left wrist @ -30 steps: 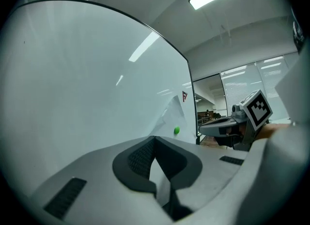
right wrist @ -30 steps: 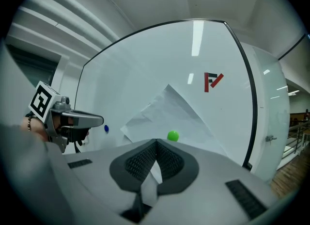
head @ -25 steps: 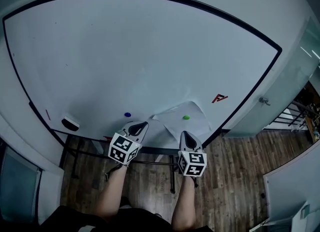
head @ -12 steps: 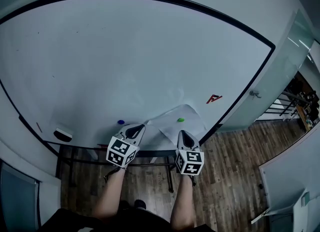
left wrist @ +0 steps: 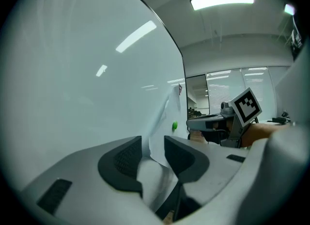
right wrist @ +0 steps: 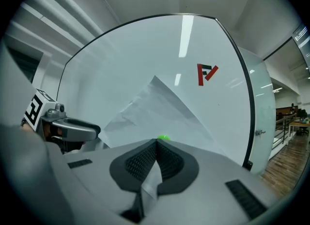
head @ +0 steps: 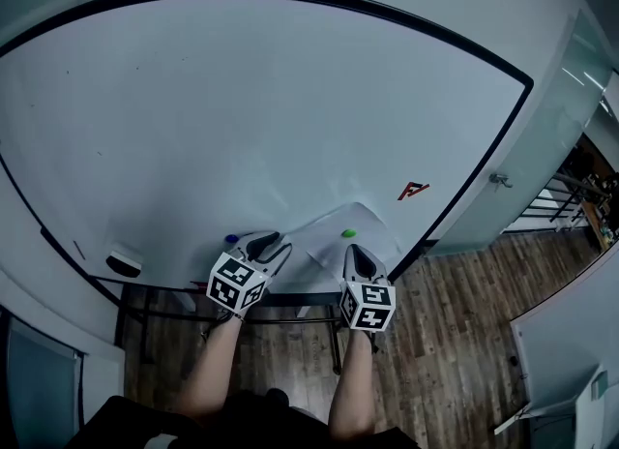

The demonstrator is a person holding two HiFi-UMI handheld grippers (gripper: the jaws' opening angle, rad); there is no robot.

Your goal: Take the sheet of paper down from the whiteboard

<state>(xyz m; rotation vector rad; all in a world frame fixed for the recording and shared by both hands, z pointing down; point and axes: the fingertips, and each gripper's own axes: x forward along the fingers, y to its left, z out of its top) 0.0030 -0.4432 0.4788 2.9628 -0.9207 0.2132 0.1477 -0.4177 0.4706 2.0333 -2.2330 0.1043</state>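
1. My right gripper (right wrist: 156, 147) has its jaws clenched on the paper (right wrist: 160, 105). The pads meet with no gap, and a strip of the sheet shows out behind them.
2. My left gripper (left wrist: 153, 147) has its jaws released and apart. The paper's left edge stands in the gap, closer to the right-hand pad, and I judge that nothing is pinched there yet.
3. I hold the lower edge in the right jaws so the sheet cannot drop when its pin lets go. The left jaws straddle the other edge, ready to take a second hold and keep the sheet level.
4. The paper lies low on the whiteboard (head: 242, 118), toward its right side and near the bottom frame. It sits straight ahead of both jaws. Its lower part is lifted off the board, creased and bowed toward me, while its upper corner lies flat on the board.
5. A green magnet (right wrist: 163, 137) sits just beyond the right jaw tips and pins the sheet. It is the only pin I can see on the paper.
6. A blue magnet (head: 231, 239) sits on bare board just left of my left gripper, off the sheet.
7. My judgement is that the left jaws should close next. Then the sheet has to come out from under the green magnet evenly, since a one-sided pull could tear it at the pin.
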